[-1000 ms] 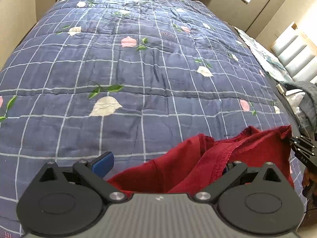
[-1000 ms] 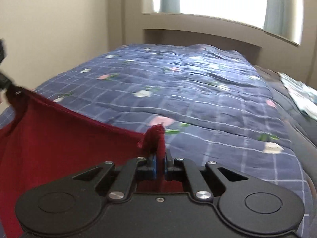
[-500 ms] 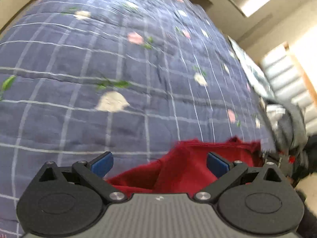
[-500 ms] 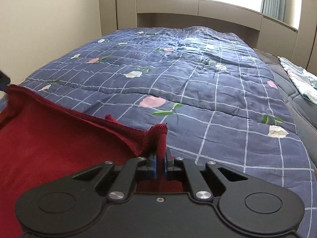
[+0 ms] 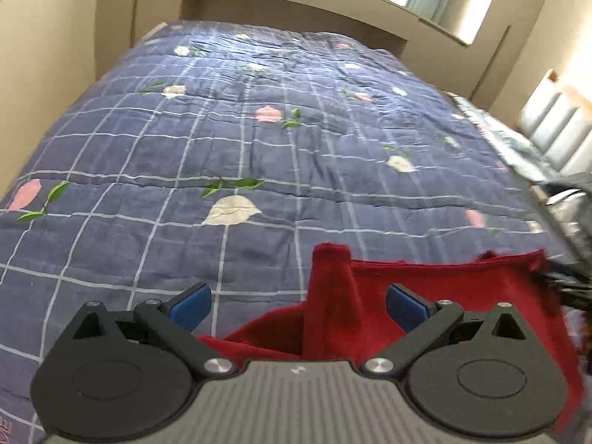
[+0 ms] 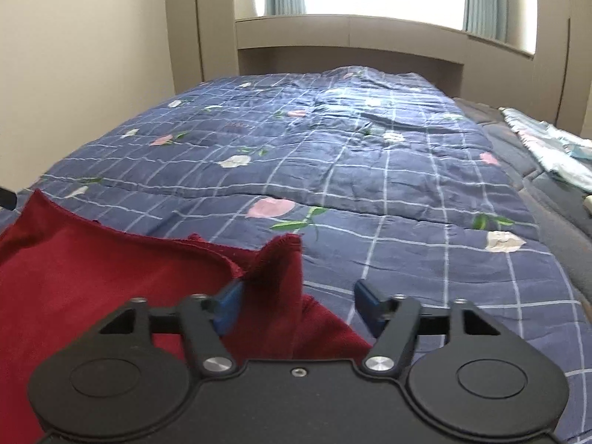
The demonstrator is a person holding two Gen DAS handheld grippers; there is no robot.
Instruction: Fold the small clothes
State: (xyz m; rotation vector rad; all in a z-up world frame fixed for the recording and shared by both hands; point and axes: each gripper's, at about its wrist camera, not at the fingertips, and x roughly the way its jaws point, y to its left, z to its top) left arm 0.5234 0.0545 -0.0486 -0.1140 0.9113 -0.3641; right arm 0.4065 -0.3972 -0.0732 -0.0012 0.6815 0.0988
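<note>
The red garment [image 5: 425, 288] lies at the near edge of the bed [image 5: 259, 148], on the quilt. The left gripper [image 5: 298, 301] and right gripper [image 6: 296, 305] both stand spread, each with a raised fabric peak between its jaws, ungripped. The cloth appears light, soft and limp; grip at hemmed corners.

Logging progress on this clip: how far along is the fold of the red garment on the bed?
Done: the red garment is spread on the blue quilt. In hand: nothing; the left gripper and right gripper are both open, each with a peaked corner of cloth standing loose between its fingers. Left: no crease or stacked layer shows, so the fold itself seems still to come.
</note>
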